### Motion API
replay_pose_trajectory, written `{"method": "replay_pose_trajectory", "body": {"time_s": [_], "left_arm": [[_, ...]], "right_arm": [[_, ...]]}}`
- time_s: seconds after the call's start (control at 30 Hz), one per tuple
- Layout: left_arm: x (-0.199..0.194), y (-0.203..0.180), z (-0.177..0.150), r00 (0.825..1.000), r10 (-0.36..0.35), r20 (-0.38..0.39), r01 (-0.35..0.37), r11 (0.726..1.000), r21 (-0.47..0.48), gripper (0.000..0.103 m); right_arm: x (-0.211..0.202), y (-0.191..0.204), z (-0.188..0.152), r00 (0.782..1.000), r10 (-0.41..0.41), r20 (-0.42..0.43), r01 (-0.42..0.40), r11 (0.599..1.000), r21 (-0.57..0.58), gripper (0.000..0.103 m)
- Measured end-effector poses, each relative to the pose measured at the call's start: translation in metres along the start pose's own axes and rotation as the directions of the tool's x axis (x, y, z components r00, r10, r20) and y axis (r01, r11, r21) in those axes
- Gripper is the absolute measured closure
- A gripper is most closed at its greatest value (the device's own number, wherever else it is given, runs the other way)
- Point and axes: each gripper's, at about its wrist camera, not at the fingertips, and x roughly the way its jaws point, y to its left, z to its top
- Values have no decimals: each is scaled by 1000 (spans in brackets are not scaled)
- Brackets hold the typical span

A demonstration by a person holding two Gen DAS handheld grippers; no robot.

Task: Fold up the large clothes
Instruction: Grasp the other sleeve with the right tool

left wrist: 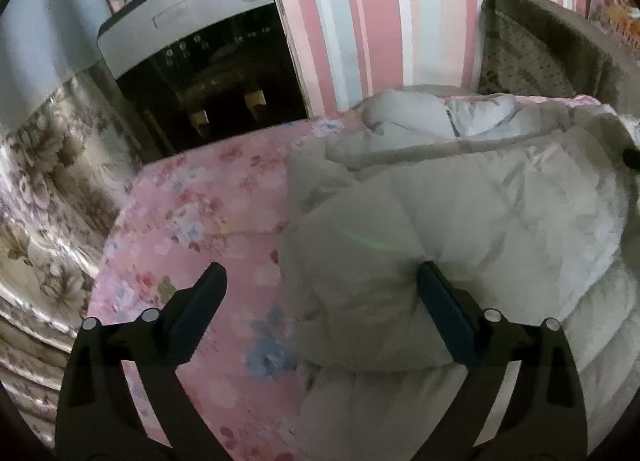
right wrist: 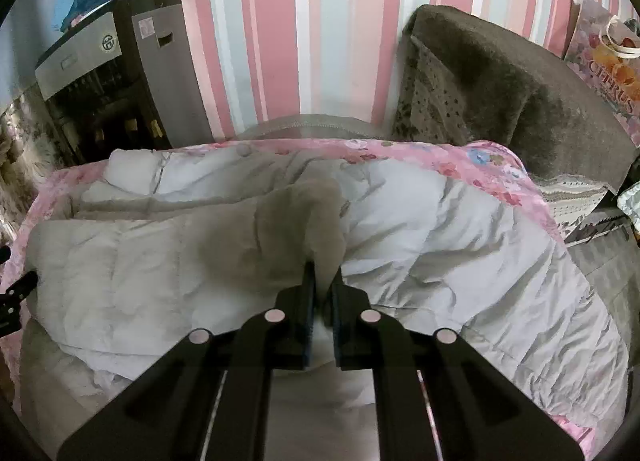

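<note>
Left wrist view: the left gripper (left wrist: 320, 281) has its fingers (left wrist: 200, 309) spread wide apart, one at lower left over the pink floral bedsheet (left wrist: 208, 197), the other at lower centre-right against the padded fabric. A puffy fold of the white quilted jacket (left wrist: 500, 197) bulges up between them, but nothing is clamped. The jacket fills the right half of the frame, lying on the bed. At upper left stands a grey and black appliance (left wrist: 192, 61) with a blue cloth on top; the pink striped wall (left wrist: 360, 13) runs across the top, and a brown cushion (left wrist: 552, 45) sits at upper right.

Right wrist view: the right gripper (right wrist: 323, 293) has its fingers pressed together at lower centre, pinching a shadowed fold of the jacket (right wrist: 460, 229), which rises from the grip toward the middle of the frame. The rest of the jacket spreads across the bed to both sides. The tip of the other gripper peeks in at the left edge.
</note>
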Motion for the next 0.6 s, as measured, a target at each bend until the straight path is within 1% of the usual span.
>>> {"method": "replay_pose_trajectory", "body": {"time_s": [0.03,0.1,0.2,0.3,0.6], "left_arm": [[3,-1,2,1000,11,-1,-11,1000,6,16],[12,-2,5,1000,15,-13,-15,1000,19,27],[24,-7,7,999,39,-24,-38,998,56,36],[28,-10,6,998,66,-15,-65,995,74,37],[28,0,7,999,25,-32,-24,1000,9,36]], "right_arm": [[1,1,-2,1000,2,-7,-2,1000,0,96],[4,4,-4,1000,6,-18,-6,1000,2,96],[5,6,-6,1000,18,-24,-18,1000,10,96],[7,7,-6,1000,8,-30,-8,1000,1,96],[16,9,-5,998,-40,-44,38,999,-30,96]]}}
